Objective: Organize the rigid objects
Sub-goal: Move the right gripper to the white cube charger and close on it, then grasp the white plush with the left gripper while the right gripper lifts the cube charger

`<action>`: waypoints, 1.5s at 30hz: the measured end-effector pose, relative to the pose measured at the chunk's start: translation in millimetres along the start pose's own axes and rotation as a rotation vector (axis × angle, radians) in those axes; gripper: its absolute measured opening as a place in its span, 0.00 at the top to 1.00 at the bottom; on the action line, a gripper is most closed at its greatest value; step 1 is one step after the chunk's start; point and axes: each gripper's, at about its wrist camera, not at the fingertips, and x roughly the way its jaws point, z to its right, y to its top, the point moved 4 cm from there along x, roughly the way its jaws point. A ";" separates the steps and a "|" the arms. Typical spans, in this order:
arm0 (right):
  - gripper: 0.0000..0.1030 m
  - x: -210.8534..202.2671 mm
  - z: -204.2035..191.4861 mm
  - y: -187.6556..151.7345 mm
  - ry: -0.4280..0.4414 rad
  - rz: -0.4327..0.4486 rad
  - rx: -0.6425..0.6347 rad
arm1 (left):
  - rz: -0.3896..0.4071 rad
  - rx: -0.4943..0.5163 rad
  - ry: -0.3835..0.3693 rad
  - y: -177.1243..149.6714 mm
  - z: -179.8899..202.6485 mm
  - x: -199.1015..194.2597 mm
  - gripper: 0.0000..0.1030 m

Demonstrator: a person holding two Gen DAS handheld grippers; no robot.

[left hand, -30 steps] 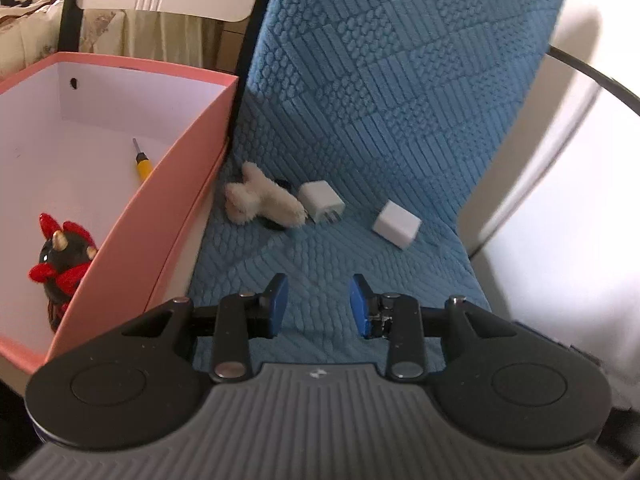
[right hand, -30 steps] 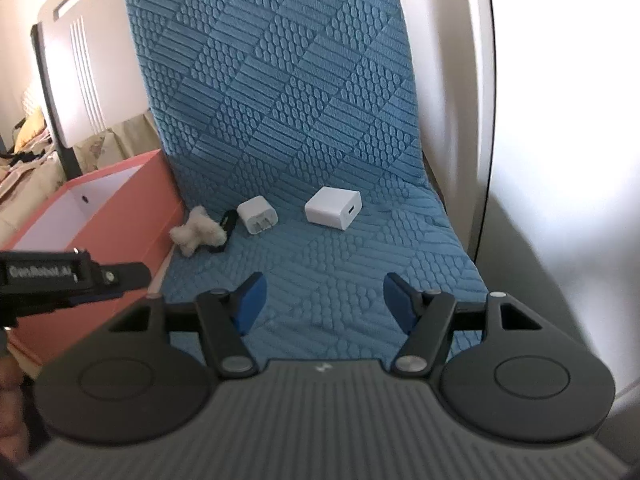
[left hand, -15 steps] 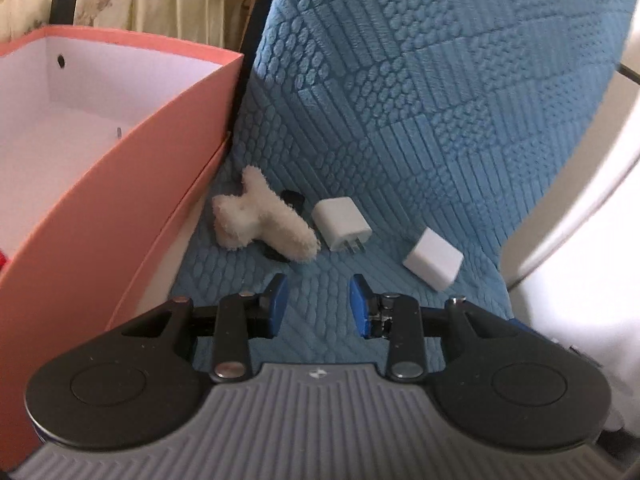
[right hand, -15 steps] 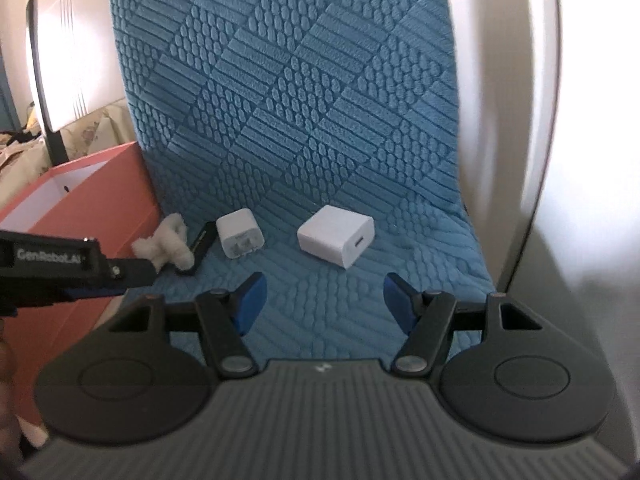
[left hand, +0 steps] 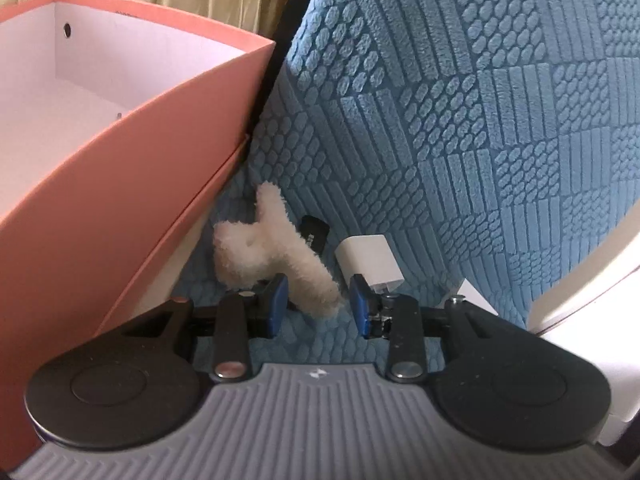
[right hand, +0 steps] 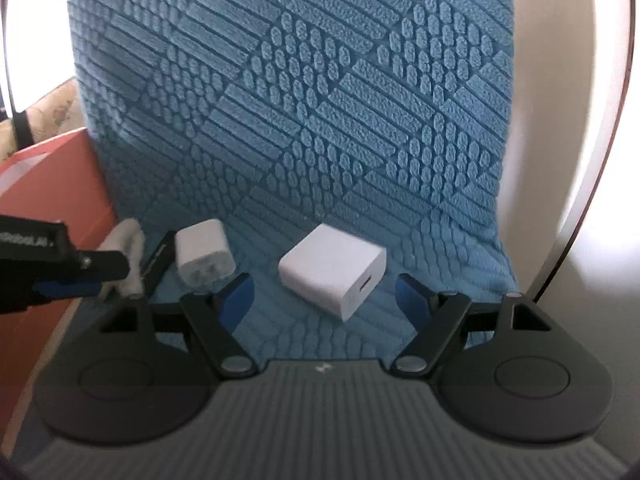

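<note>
Pink cardboard box (left hand: 132, 184) wall crowds the left; blue quilted seat cover (right hand: 320, 128) lies bare to the right. Left gripper (left hand: 319, 300) part-open, fluffy cream toy (left hand: 272, 252) end between the jaws, unpinched. Right gripper (right hand: 324, 292) jaws just widened, empty, white cube charger (right hand: 332, 270) just ahead between them.

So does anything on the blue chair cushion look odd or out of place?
Yes: a fluffy white plush piece lies among hard items, two white chargers, and partly covers a small black object beside the pink box.
</note>
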 end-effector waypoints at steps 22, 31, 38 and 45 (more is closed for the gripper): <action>0.36 49.6 -12.1 4.8 -0.092 -0.036 0.078 | 0.015 0.103 0.056 -9.6 -9.8 1.5 0.83; 0.41 31.0 -7.2 2.2 -0.117 -0.059 0.052 | 0.001 0.119 0.041 -22.6 -24.1 -30.4 0.86; 0.44 -6.8 0.9 -9.3 -0.134 -0.087 0.071 | 0.004 0.158 0.017 -38.8 -24.5 -63.4 0.86; 0.45 -47.2 2.1 -26.0 -0.100 -0.119 0.096 | -0.015 0.166 -0.030 -57.0 -25.0 -95.1 0.87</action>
